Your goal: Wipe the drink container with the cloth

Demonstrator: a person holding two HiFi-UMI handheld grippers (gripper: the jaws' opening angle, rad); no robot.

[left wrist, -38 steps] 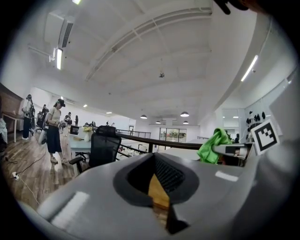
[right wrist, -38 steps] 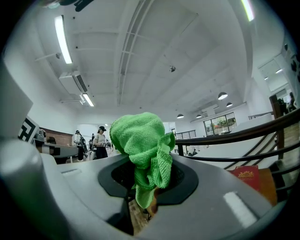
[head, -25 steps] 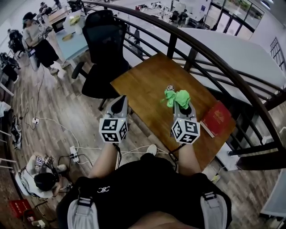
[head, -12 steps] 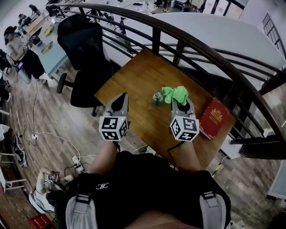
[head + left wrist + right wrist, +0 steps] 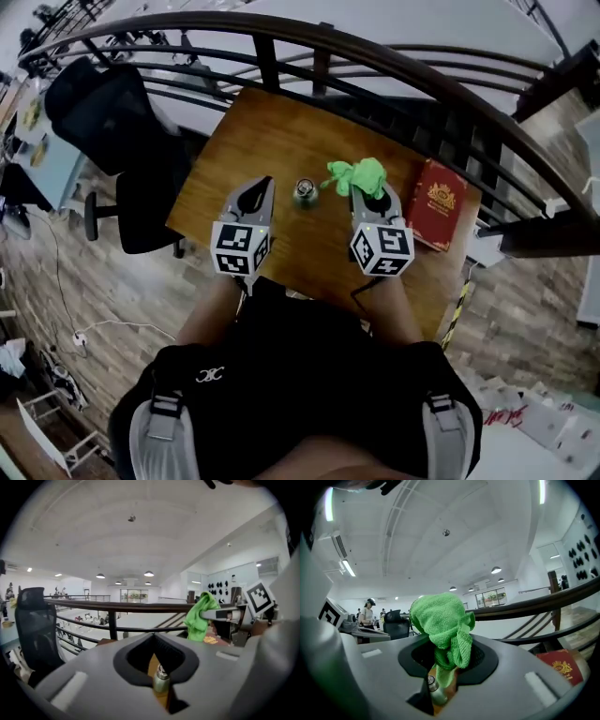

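Drink container (image 5: pixel 305 191) stands on the desk (image 5: pixel 253 131) between the grippers, not yet wiped. Right gripper (image 5: pixel 367 191) fingers clamp the green cloth (image 5: pixel 356 174); left gripper (image 5: pixel 265 184) fingers are closed, empty.

No legible txt; gold print on red book (image 5: pixel 437 206) too small to read.

Lit evenly by ceiling lamps (image 5: pixel 148 573) near twelve o'clock; bowed at rims, vignetted dark, blurred up close.
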